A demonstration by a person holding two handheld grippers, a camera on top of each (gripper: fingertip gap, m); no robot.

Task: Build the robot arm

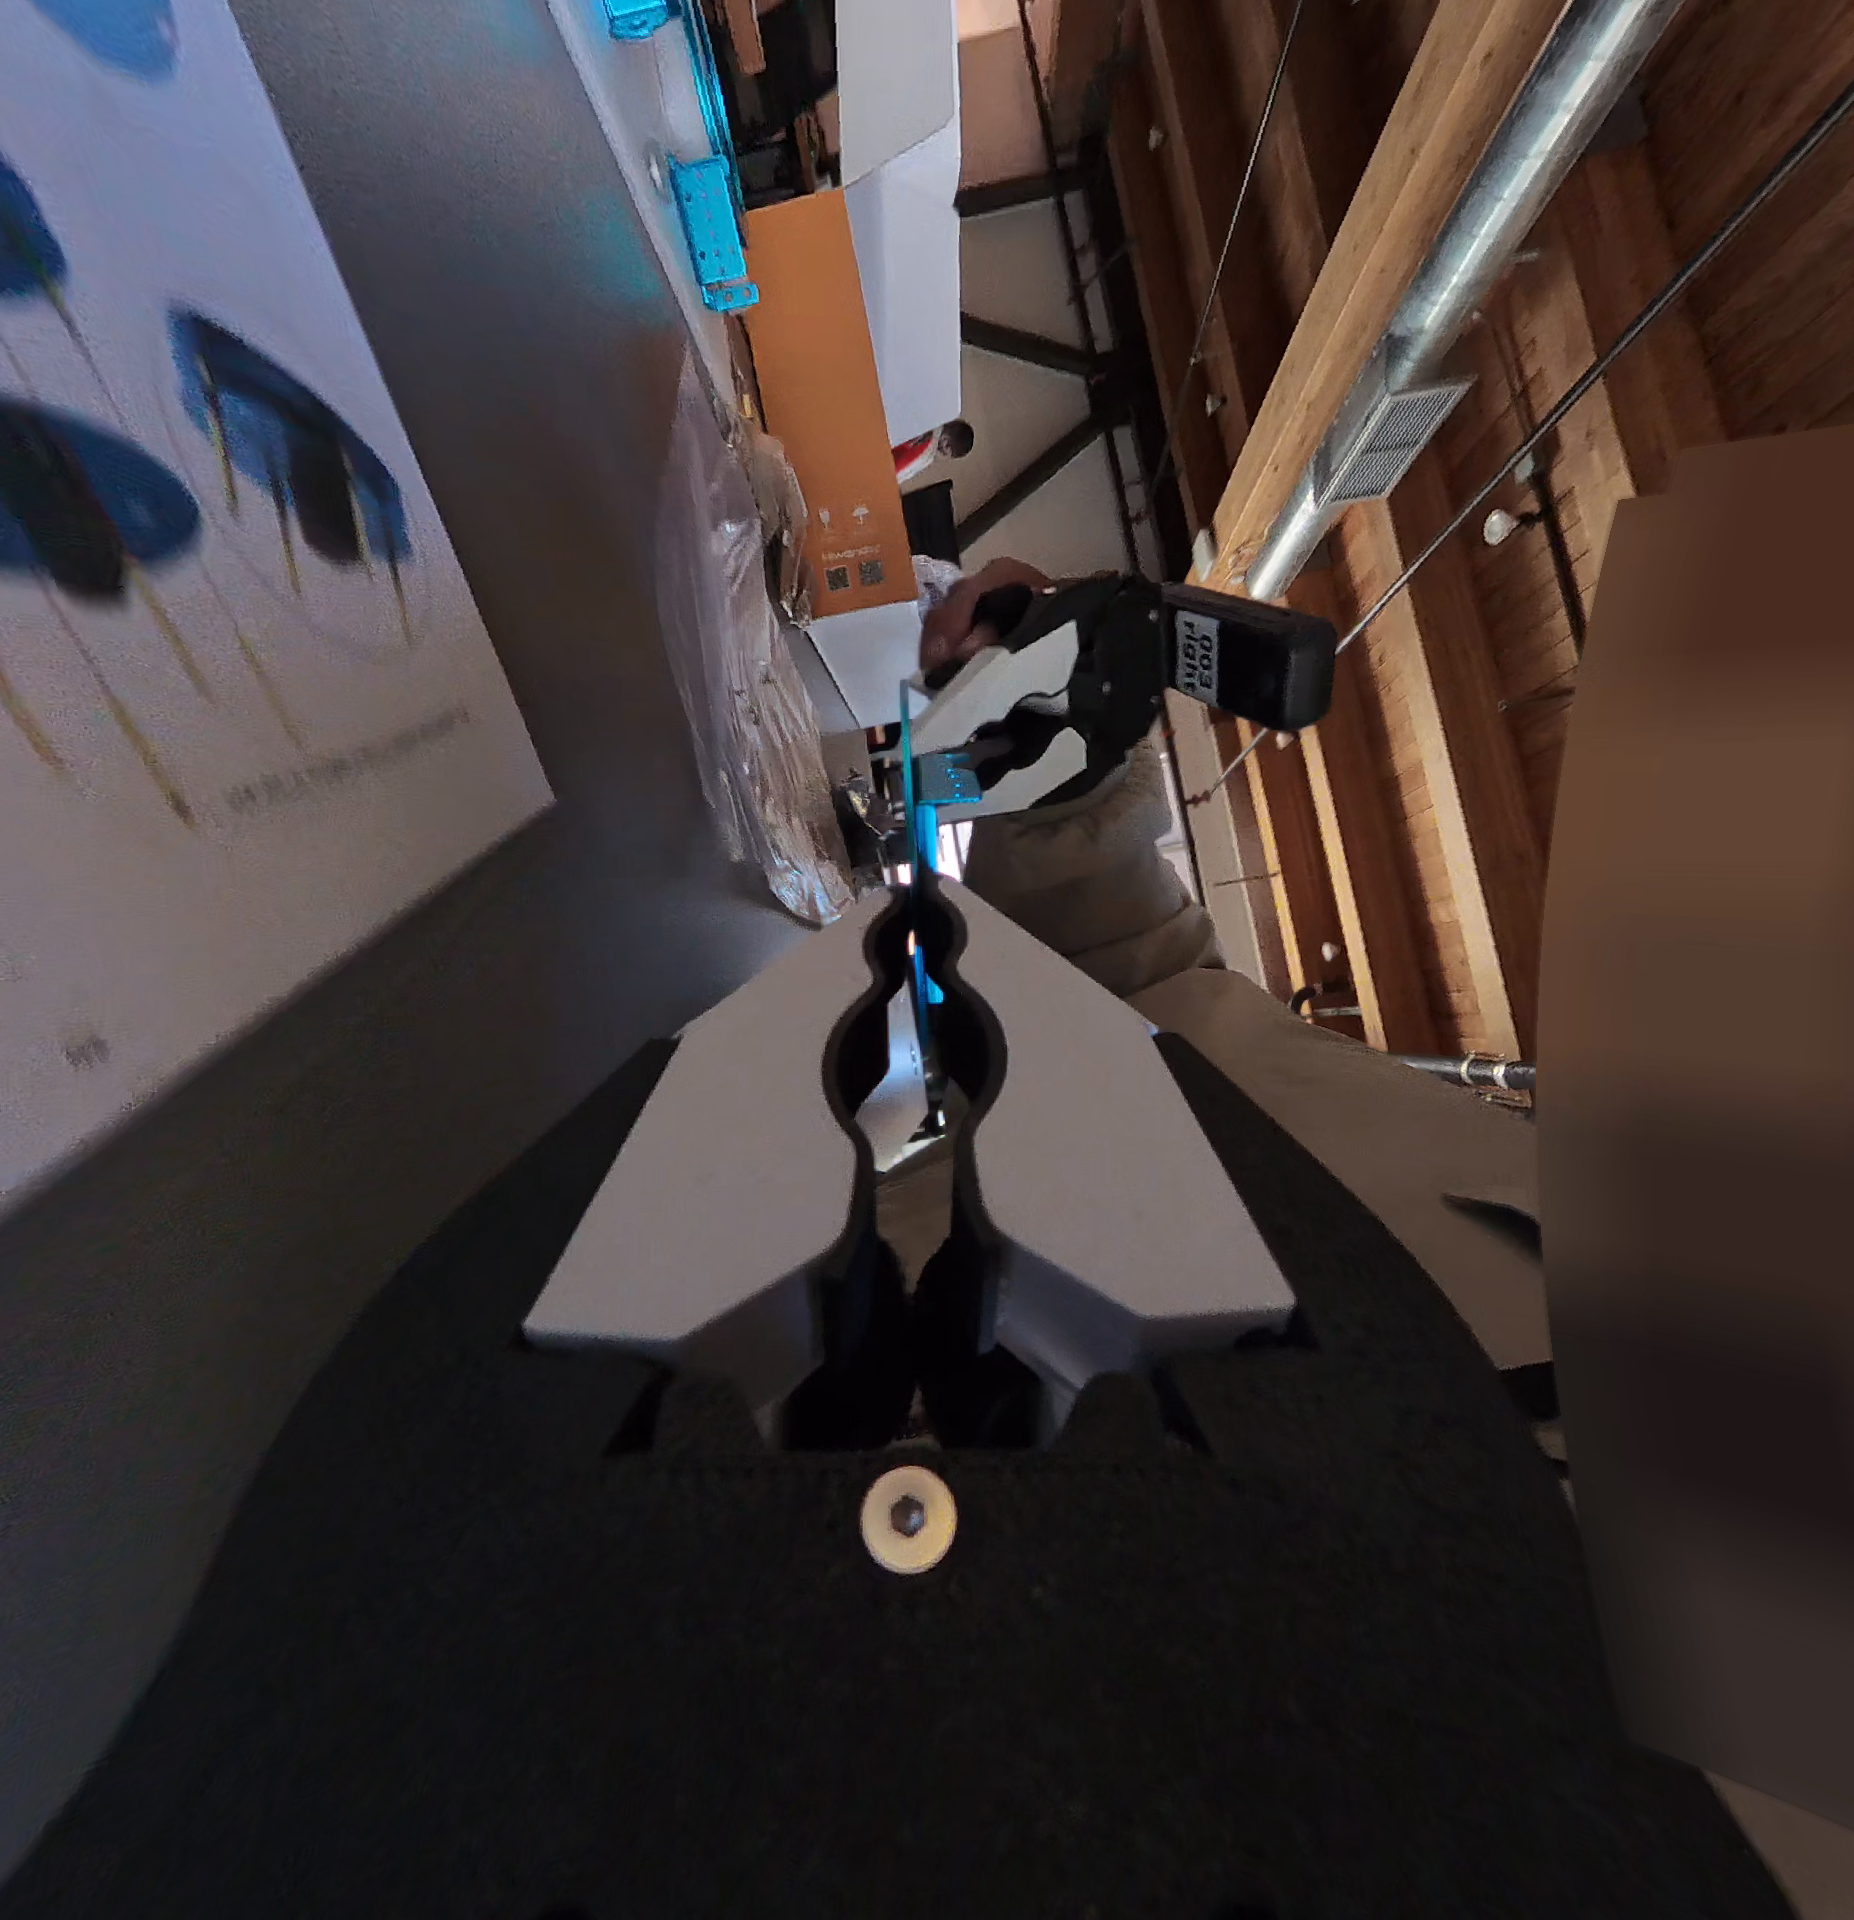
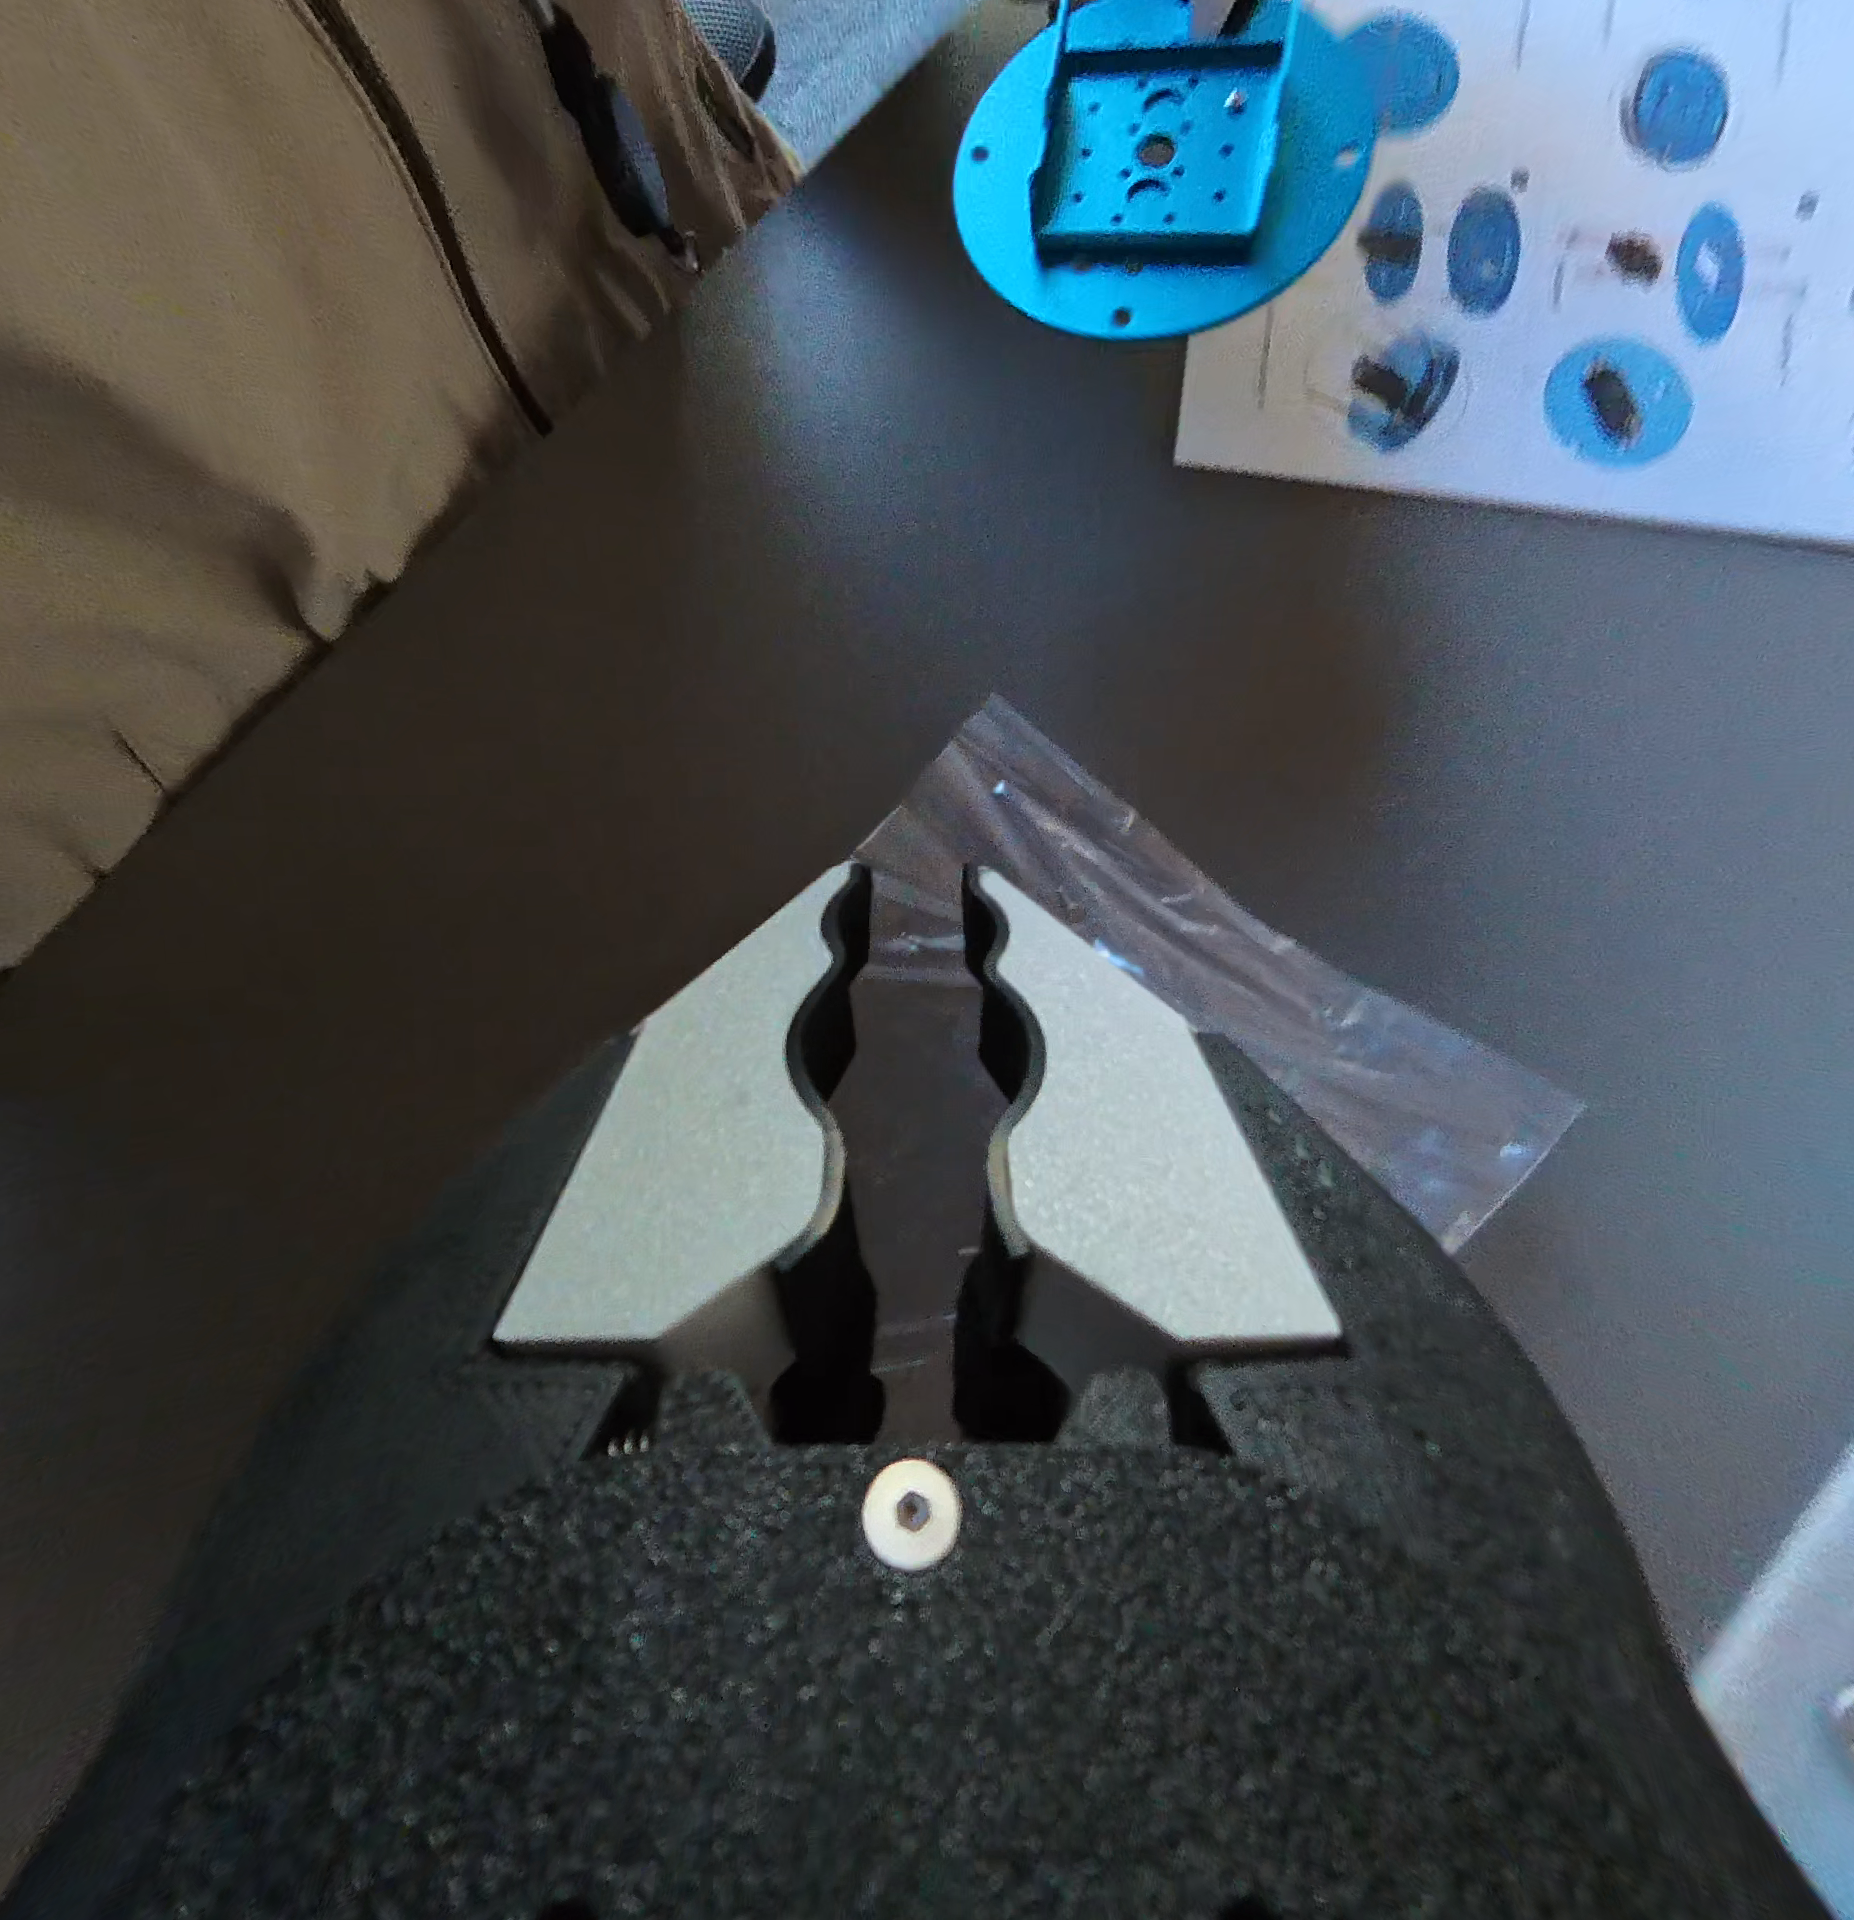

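My left gripper (image 1: 918, 896) is shut on the rim of a round blue metal plate (image 1: 925, 997), seen edge-on and held above the dark table. The right wrist view shows this plate (image 2: 1006, 218) face-on at the top, with a square blue bracket (image 2: 1151, 156) on it. My right gripper (image 2: 915, 875) is open with a narrow gap and holds nothing. It hovers over a clear plastic bag (image 2: 1214, 987) lying on the table. In the left wrist view the right gripper (image 1: 944, 727) shows just beyond the plate, next to the bracket (image 1: 944, 777).
A white sheet printed with blue part pictures (image 2: 1577, 260) lies on the dark table (image 2: 798, 571). Crumpled clear bags (image 1: 757, 675), an orange and white box (image 1: 829, 416) and loose blue brackets (image 1: 710, 234) lie farther off. A person's beige jacket (image 2: 227, 364) is close by. Across from one pair of fingers to the other is roughly 15 centimeters.
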